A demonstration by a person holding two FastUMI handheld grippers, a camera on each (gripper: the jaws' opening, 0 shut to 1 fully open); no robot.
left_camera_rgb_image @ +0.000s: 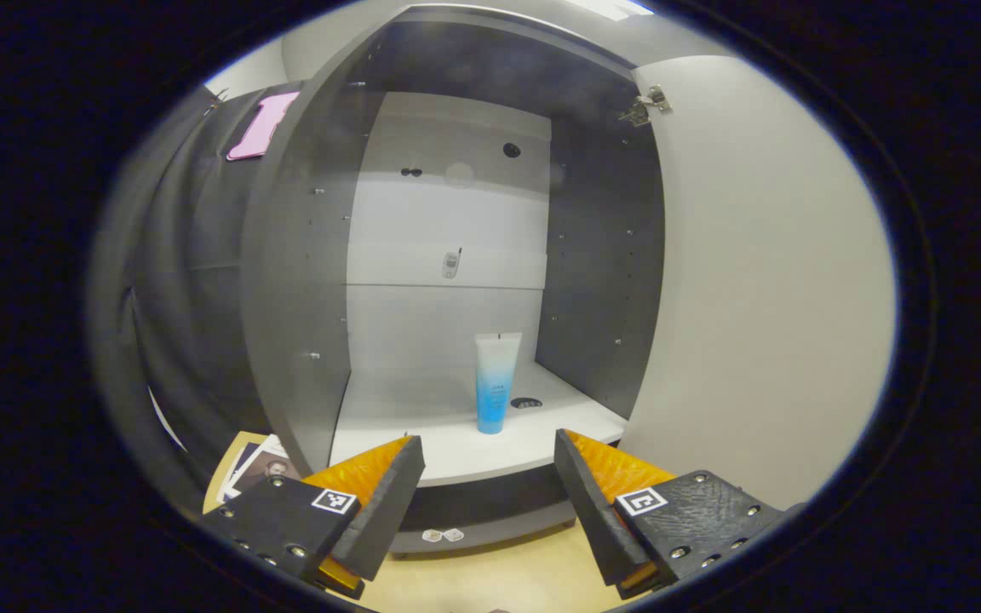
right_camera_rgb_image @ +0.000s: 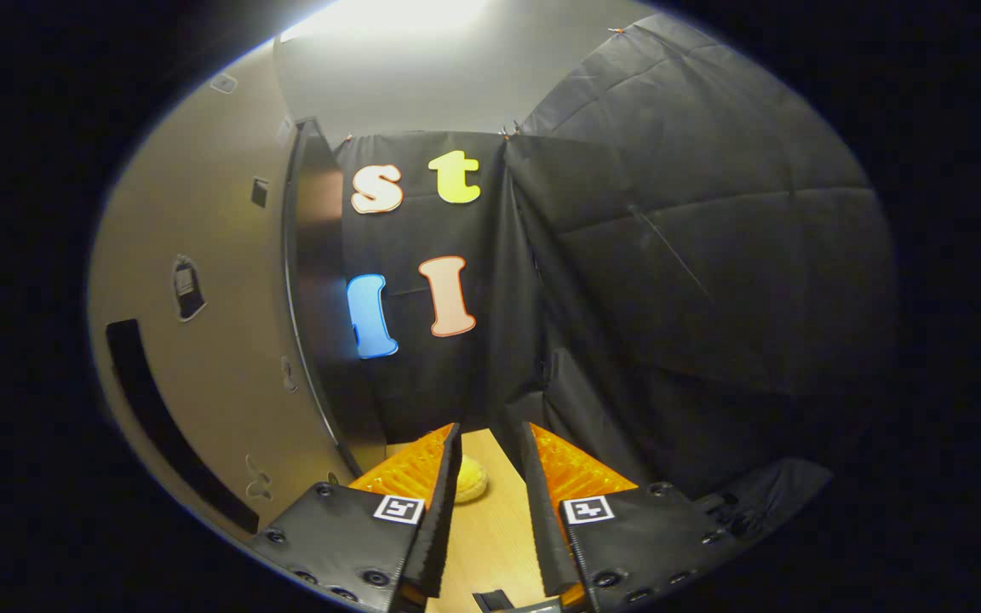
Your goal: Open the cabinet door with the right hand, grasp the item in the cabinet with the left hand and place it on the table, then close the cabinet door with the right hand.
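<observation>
Both fisheye views bend straight lines hard toward their rims, the left gripper view evenly lit and sharp on the pale cabinet door [left_camera_rgb_image: 763, 281], the right gripper view dimmer, with ceiling glare [right_camera_rgb_image: 397, 15] blown out at top.

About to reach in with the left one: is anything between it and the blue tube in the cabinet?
Nothing visible: the left hand-held gripper is open, facing the upright blue-and-white plastic tube on the white cabinet shelf, door swung aside.
</observation>
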